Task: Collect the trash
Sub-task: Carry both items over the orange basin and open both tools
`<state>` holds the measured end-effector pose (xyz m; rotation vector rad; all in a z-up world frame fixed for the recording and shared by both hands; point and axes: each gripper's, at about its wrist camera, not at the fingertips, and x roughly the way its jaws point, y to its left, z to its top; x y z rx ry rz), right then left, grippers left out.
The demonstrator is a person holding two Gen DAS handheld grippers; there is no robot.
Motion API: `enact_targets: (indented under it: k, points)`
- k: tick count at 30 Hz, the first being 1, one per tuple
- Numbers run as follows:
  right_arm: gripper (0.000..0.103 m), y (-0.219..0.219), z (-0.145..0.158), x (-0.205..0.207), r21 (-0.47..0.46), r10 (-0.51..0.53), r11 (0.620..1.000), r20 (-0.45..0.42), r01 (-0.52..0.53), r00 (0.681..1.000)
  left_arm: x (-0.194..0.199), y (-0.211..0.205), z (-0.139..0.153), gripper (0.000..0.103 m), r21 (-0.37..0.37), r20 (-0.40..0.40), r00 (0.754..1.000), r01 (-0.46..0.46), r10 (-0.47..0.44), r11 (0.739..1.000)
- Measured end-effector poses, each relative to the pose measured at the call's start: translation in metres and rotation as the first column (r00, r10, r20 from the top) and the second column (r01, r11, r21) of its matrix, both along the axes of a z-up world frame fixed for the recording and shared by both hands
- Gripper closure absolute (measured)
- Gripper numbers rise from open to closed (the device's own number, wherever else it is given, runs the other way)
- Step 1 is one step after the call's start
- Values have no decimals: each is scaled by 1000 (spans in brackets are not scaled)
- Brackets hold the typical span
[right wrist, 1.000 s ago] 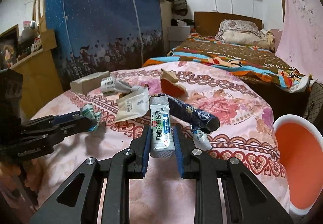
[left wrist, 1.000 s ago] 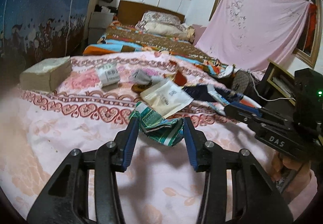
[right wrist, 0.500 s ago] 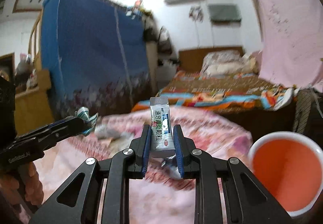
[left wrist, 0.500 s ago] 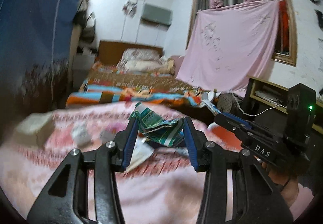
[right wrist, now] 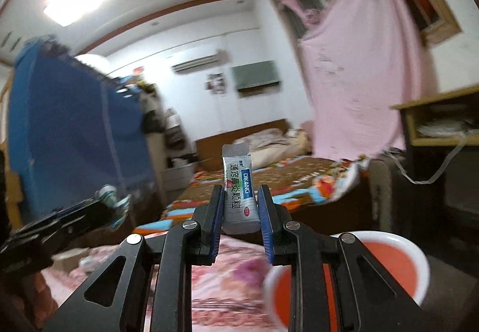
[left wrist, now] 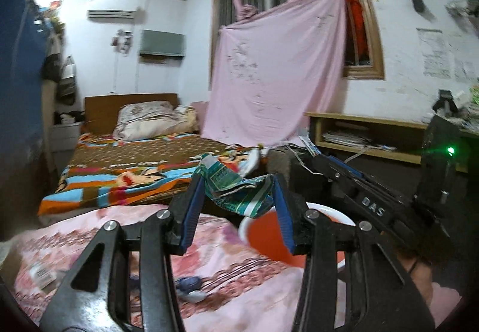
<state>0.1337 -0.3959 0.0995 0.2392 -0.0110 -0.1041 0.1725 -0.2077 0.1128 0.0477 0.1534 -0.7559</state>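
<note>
Green wrapper (left wrist: 236,191) in left claw (left wrist: 236,203)

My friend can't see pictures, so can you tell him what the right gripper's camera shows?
The right gripper pinches a small silver medicine sachet, standing upright between its blue pads. Lower right is an orange bin with a white rim, beside a pink flowery bedspread. At left, the left gripper holds a crumpled green wrapper.

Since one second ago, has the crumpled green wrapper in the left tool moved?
Yes. The crumpled green wrapper rose off the pink bedspread toward the orange bin.
</note>
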Motion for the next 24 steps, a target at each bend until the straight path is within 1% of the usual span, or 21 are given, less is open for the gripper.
enact_targets:
  k: [4, 9, 13, 19, 24]
  points:
    - [82, -22, -3, -1, 55, -69, 996, -19, 70, 997, 7, -23, -4, 72, 26, -26, 998, 65, -64, 998]
    - [82, -39, -12, 1, 122, -143, 981, -71, 151, 987, 21, -48, -7, 71, 32, -113, 987, 117, -112, 993]
    - [82, -49, -17, 2, 158, -172, 969, -110, 188, 979, 32, -69, -11, 71, 63, -183, 975, 140, -127, 988]
    - [82, -61, -26, 3, 208, -198, 950, -175, 233, 964, 47, -93, -20, 71, 70, -303, 943, 166, -138, 984]
    - [81, -74, -35, 6, 267, -203, 927, -236, 264, 950, 63, -107, -30, 71, 72, -410, 901, 185, -140, 980]
